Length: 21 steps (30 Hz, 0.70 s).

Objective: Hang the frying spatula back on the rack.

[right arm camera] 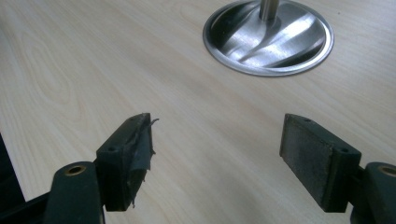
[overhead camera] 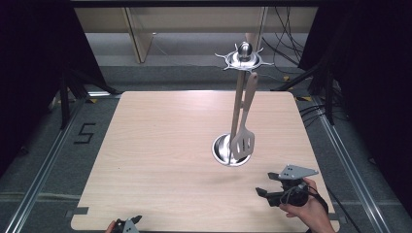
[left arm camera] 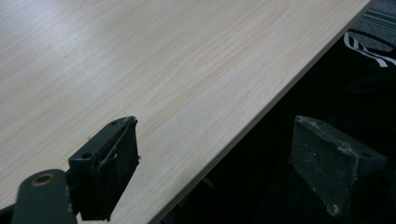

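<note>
Your right claw [overhead camera: 266,184] stood wide open, empty, low over the pale wood tabletop [overhead camera: 160,145] | left claw [overhead camera: 132,223] open, empty, at the near edge | beige slotted plastic spatula [overhead camera: 244,126] hung from the steel rack [overhead camera: 241,97] beyond: light, stiff, likely swings; grip mid-handle.

One table [overhead camera: 160,145], one metal utensil stand [overhead camera: 239,104], one slotted spatula [overhead camera: 243,141] and two grippers are counted, possibly more hooks unseen.
</note>
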Each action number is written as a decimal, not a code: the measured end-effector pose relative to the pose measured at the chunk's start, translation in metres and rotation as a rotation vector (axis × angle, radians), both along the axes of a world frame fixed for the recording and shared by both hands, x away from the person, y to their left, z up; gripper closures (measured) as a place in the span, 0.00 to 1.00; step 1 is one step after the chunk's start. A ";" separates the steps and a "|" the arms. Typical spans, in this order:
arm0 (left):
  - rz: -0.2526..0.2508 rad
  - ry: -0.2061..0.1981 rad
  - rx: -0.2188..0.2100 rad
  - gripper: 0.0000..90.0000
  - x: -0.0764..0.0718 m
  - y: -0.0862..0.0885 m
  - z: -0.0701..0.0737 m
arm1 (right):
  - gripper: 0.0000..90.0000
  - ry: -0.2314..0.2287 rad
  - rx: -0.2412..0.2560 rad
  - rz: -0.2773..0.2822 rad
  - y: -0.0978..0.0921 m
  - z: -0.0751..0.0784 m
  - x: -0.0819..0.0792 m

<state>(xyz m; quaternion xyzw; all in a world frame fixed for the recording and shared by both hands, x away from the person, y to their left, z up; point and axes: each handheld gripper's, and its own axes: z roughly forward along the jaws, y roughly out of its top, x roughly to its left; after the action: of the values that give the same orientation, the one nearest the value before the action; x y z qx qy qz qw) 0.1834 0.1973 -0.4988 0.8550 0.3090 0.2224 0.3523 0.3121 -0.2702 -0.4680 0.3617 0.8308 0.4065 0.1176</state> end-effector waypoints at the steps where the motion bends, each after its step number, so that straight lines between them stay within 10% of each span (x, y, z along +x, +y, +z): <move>1: 0.015 0.002 -0.015 0.16 -0.001 -0.001 -0.001 | 0.30 -0.022 -0.010 0.013 -0.002 -0.001 0.001; 21: 0.008 -0.013 -0.008 0.16 0.000 -0.001 -0.001 | 0.28 -0.002 -0.026 0.010 -0.008 -0.014 -0.017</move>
<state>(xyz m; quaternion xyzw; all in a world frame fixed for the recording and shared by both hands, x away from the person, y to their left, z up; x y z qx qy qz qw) 0.1829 0.1963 -0.4998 0.8509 0.3110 0.2281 0.3567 0.2950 -0.2785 -0.4819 0.3555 0.8377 0.3964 0.1213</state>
